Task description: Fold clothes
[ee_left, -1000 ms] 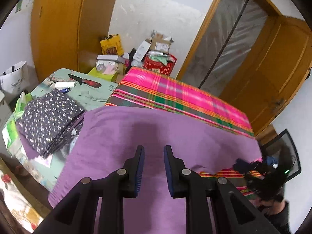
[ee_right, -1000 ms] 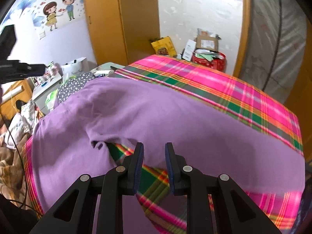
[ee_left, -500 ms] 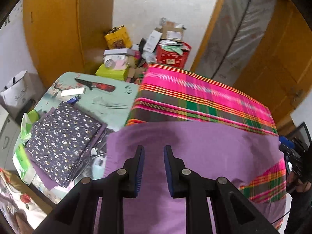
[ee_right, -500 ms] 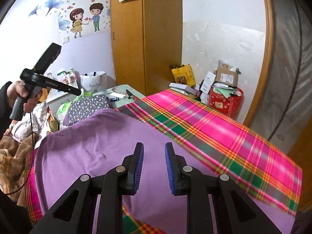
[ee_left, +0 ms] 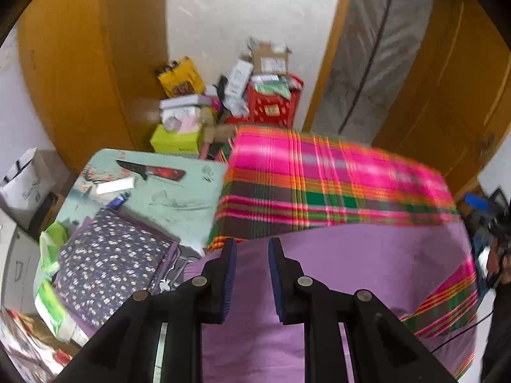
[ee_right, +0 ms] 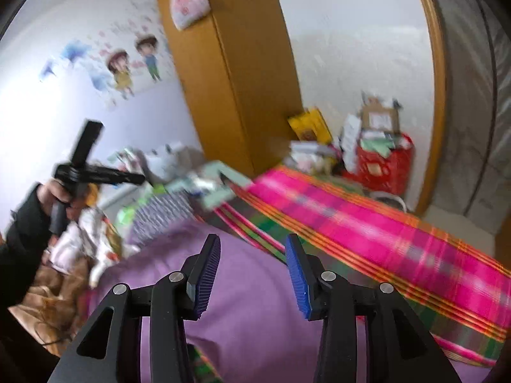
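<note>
Hand-held gripper on the left [ee_left: 249,274] hovers above the purple cloth [ee_left: 351,274], its jaws a narrow gap apart and gripping nothing. On the right, the hand-held gripper [ee_right: 252,271] has spread its jaws wide since half a second ago, when they were nearly together; it too is empty. Both have lifted well clear of the cloth over the past second. The purple cloth lies spread flat over a pink plaid blanket [ee_left: 335,175] on the bed, with no fold visible in the part shown. Judging by this, the cloth has been smoothed out, and the raised, opening right gripper suggests a fresh grasp is coming. Beside the bed, a folded floral cloth [ee_left: 108,265] rests on a green tabletop [ee_left: 179,198] near a knife [ee_left: 150,169]. Boxes [ee_left: 230,95] crowd the far wall.
</note>
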Available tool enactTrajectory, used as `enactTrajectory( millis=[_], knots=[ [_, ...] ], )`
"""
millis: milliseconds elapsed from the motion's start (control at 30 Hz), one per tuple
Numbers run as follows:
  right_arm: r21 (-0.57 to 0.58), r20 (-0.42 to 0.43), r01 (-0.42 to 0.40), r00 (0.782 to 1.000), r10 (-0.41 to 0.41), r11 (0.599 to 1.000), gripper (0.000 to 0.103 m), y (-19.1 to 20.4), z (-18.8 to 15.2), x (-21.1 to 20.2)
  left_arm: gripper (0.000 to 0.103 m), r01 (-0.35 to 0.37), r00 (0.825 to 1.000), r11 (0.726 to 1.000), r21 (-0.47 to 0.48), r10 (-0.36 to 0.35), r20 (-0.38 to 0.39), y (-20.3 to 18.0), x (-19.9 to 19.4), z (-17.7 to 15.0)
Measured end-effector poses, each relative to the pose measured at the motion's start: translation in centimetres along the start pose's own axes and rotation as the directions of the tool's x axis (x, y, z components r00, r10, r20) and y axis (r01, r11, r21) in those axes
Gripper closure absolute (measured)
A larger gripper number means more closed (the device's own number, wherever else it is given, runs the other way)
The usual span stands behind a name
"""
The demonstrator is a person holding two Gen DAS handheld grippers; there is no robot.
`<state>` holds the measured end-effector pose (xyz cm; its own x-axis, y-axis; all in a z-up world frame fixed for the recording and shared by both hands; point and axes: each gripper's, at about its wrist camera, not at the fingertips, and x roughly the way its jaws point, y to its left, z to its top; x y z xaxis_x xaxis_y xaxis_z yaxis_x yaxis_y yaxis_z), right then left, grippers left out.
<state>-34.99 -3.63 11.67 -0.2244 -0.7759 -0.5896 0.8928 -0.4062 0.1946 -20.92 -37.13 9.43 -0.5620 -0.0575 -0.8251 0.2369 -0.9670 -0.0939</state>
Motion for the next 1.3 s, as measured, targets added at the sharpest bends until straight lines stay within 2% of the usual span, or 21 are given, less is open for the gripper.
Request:
enactTrajectory(
  millis=[67, 167, 300, 600, 767, 967, 1100, 1300],
  knots=[
    [-0.022, -0.071, 0.031, 0.997, -0.033, 0.999, 0.059, -0.5, -0.8, 2.5, 0.083, -0.013, 0.999, 0.999, 0.052, 0.015, -0.035, -0.2, 3.0, -0.3],
    [-0.074, -0.178, 0.070, 0.981, -0.082, 0.995, 0.059, -1.1, -2.2, 6.6, 0.083, -0.030, 0.997, 0.992, 0.123, 0.038, -0.065, -0.2, 6.5, -0.8],
    [-0.130, -0.253, 0.067, 0.962, -0.098, 0.989, 0.059, -1.8, -3.7, 10.7, 0.083, -0.020, 0.998, 0.989, 0.148, 0.029, -0.063, 0.8, 9.4, -1.4],
    [-0.155, -0.283, 0.045, 0.955, -0.088, 0.987, 0.059, -4.6, -4.6, 14.8, 0.083, -0.027, 0.997, 0.985, 0.169, 0.039, -0.069, 3.0, 13.5, -1.8],
    [-0.143, -0.306, 0.021, 0.950, -0.064, 0.990, 0.059, -5.7, -4.9, 16.5, 0.083, -0.005, 0.997, 0.987, 0.158, 0.017, -0.078, 3.4, 14.9, -2.0],
    [-0.143, -0.332, -0.009, 0.942, -0.039, 0.990, 0.059, -6.1, -5.6, 17.4, 0.083, 0.048, 0.997, 0.985, 0.167, -0.038, -0.064, 3.5, 14.7, -2.5],
    [-0.139, -0.332, -0.027, 0.943, -0.021, 0.990, 0.059, -6.3, -5.7, 17.5, 0.083, 0.095, 0.995, 0.974, 0.208, -0.087, -0.050, 3.2, 13.7, -3.2],
    [-0.143, -0.329, -0.045, 0.944, -0.005, 0.989, 0.059, -6.3, -5.7, 17.7, 0.083, 0.099, 0.994, 0.959, 0.266, -0.084, -0.069, 2.9, 13.9, -3.7]
  ],
)
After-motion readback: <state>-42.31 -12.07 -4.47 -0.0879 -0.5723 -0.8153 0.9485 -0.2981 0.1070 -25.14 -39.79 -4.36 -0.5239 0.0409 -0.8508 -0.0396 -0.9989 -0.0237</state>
